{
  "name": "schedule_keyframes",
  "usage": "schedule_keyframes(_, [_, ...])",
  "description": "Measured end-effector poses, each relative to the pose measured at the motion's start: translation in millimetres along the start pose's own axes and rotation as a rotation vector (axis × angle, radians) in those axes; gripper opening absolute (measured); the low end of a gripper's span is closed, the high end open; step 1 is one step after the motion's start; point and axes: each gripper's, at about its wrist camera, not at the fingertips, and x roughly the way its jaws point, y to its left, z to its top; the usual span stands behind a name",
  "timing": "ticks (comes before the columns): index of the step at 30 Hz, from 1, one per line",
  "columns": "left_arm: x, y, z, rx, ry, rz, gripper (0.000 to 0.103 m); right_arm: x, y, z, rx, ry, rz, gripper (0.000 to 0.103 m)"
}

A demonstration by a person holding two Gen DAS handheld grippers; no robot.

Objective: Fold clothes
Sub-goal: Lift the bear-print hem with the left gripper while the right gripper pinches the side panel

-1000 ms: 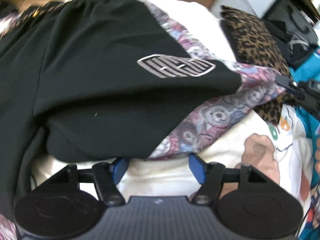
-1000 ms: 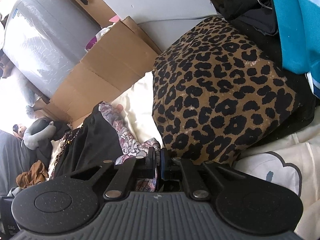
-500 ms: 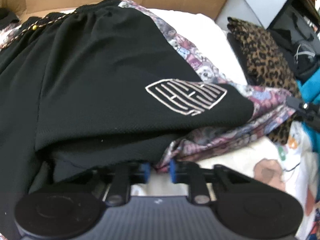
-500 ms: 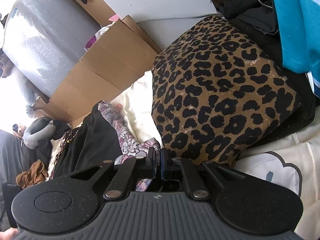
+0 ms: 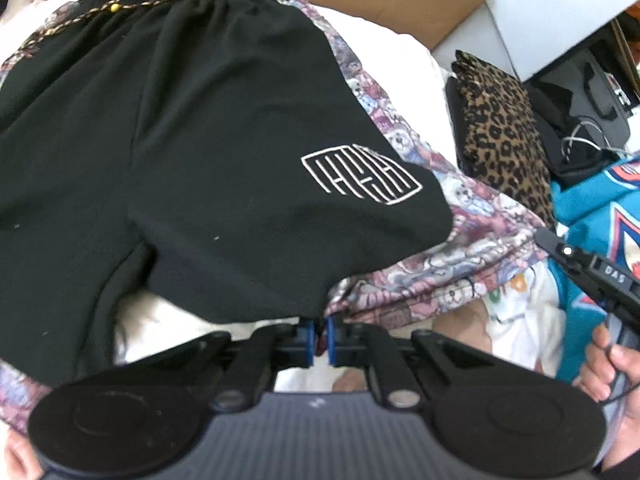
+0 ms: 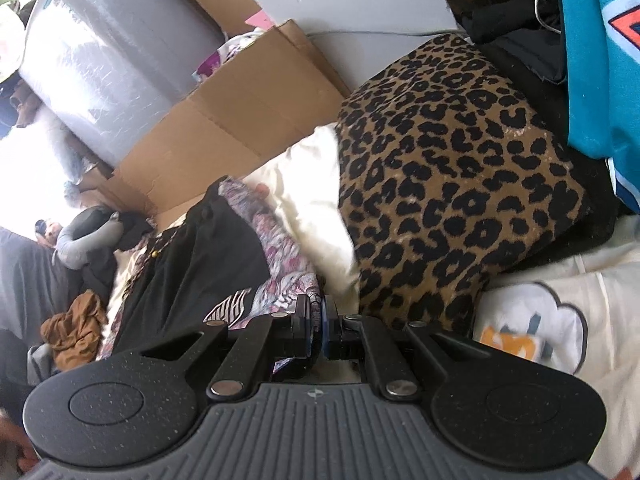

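Cream bedding (image 5: 392, 52) under black shorts (image 5: 192, 128).
Left gripper (image 5: 318, 336) and right gripper (image 6: 318, 322) both pinch the shorts' hem.

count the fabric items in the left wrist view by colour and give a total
black with bear-print side panels: 1, the shorts
leopard print: 1, the folded piece
teal: 1, the jersey
cream or white: 1, the printed bedding
total: 4
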Motion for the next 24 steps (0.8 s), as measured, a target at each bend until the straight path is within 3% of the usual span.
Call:
schedule_keyframes(6, [-37.8,3.1,0.0,0.028,0.027,0.015,0.006,-13.7,11.7,-11.8,0.013,0.037,0.026,0.003])
schedule_keyframes(14, [-61.9,-2.6,16.6,0.053,-0.005,0.033,0.006,-15.1,19.5,-11.6,0.030,0.035,0.048,0.003])
schedule_keyframes(24, [-8.3,2.6,29.4,0.016,0.033,0.026,0.007,17.3,1.7,-12.2,0.039,0.051,-0.039,0.003])
